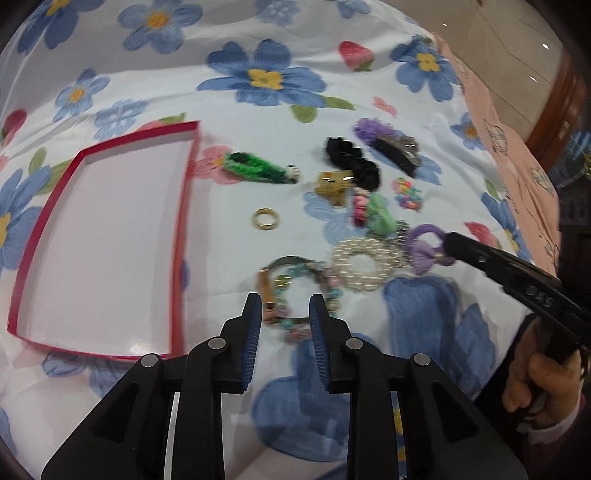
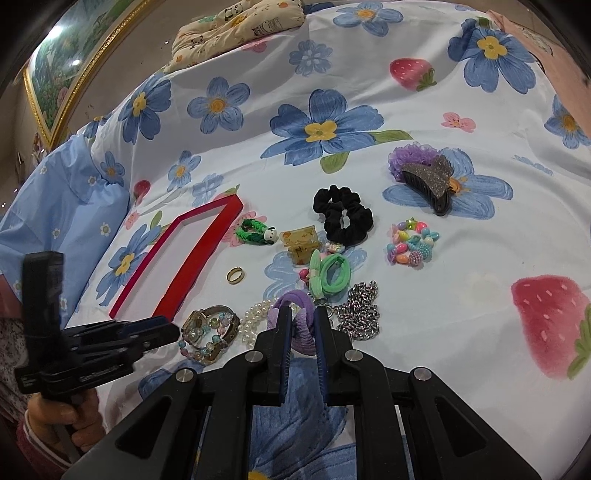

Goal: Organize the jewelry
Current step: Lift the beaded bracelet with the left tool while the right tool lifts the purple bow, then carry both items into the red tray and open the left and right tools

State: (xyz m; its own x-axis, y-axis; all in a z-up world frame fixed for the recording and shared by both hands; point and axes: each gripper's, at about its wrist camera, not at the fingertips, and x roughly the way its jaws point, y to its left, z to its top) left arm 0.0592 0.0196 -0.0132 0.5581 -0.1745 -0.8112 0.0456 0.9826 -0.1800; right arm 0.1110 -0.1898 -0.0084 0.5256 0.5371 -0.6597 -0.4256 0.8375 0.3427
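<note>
A red-rimmed box lid with a white floor lies on the floral sheet, also in the right wrist view. My left gripper is open, its fingertips either side of a watch with a beaded bracelet, also seen in the right wrist view. My right gripper is shut on a purple hair tie, which the left wrist view shows at the right gripper's tip. A pearl bracelet lies between the two.
Scattered on the sheet: gold ring, green loom band, amber clip, black scrunchie, green hair tie, metal chain, colourful beads, purple scrunchie and black claw clip. A pillow lies far back.
</note>
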